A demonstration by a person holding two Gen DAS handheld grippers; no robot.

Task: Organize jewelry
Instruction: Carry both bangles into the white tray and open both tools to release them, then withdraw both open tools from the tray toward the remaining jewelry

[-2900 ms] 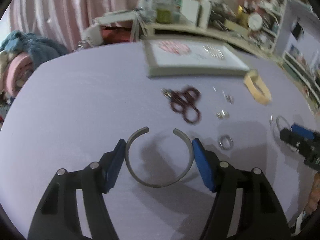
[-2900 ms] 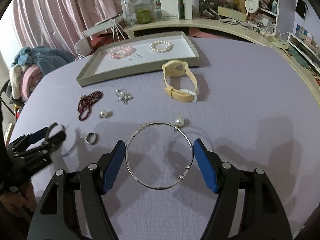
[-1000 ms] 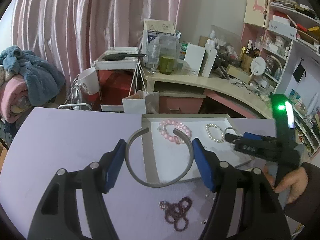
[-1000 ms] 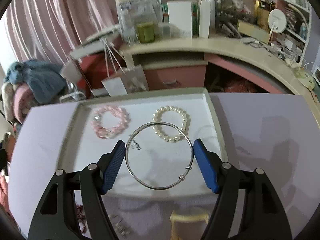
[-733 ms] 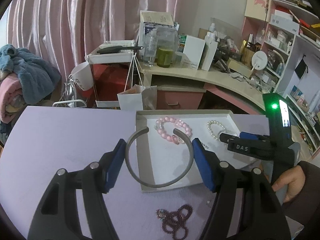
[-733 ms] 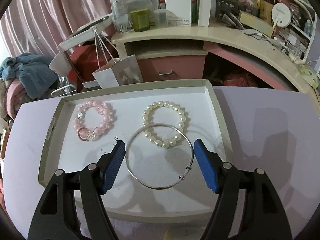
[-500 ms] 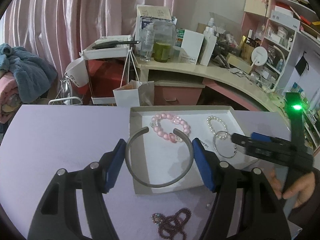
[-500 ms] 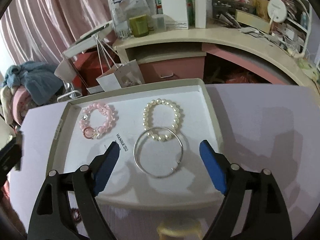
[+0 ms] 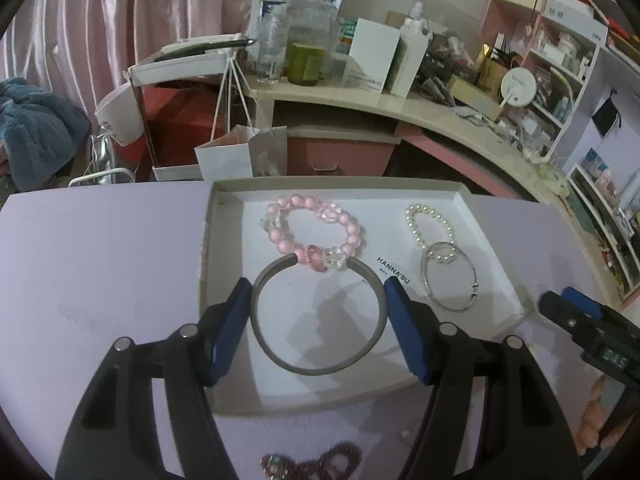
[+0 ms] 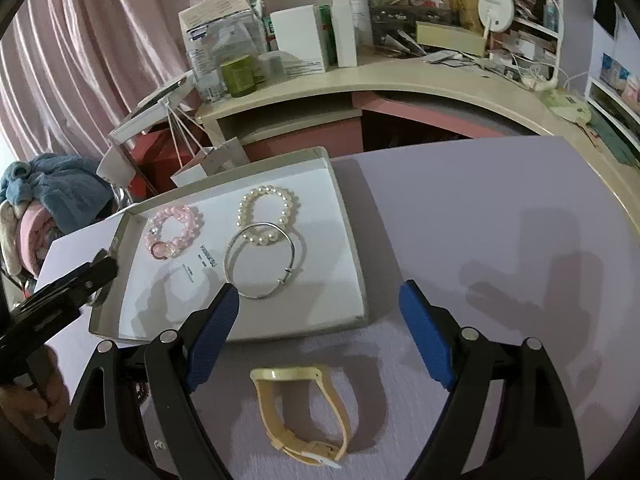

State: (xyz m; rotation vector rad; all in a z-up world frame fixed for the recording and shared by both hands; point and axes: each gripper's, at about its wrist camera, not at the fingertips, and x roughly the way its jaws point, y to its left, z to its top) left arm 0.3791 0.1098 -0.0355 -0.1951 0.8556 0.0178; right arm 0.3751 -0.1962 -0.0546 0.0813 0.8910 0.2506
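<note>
My left gripper [image 9: 319, 320] is shut on a grey open cuff bangle [image 9: 316, 368] and holds it over the grey tray [image 9: 205, 240]. In the tray lie a pink bead bracelet [image 9: 316, 232], a pearl bracelet [image 9: 428, 224] and a thin silver bangle [image 9: 450, 280] that overlaps the pearls. My right gripper [image 10: 320, 320] is open and empty, just in front of the tray [image 10: 352, 240]. The silver bangle [image 10: 260, 264] lies beyond its left finger. A yellow watch [image 10: 304, 412] lies on the purple table between its fingers.
A dark red bead strand [image 9: 312, 464] lies on the table in front of the tray. A cluttered beige desk [image 10: 360, 76] and pink curtains stand behind the table. Blue and pink blankets [image 10: 52, 196] are piled at the left.
My right gripper opened and let the silver bangle drop into the tray, then drew back toward the watch. My left gripper carried the grey cuff further over the tray.
</note>
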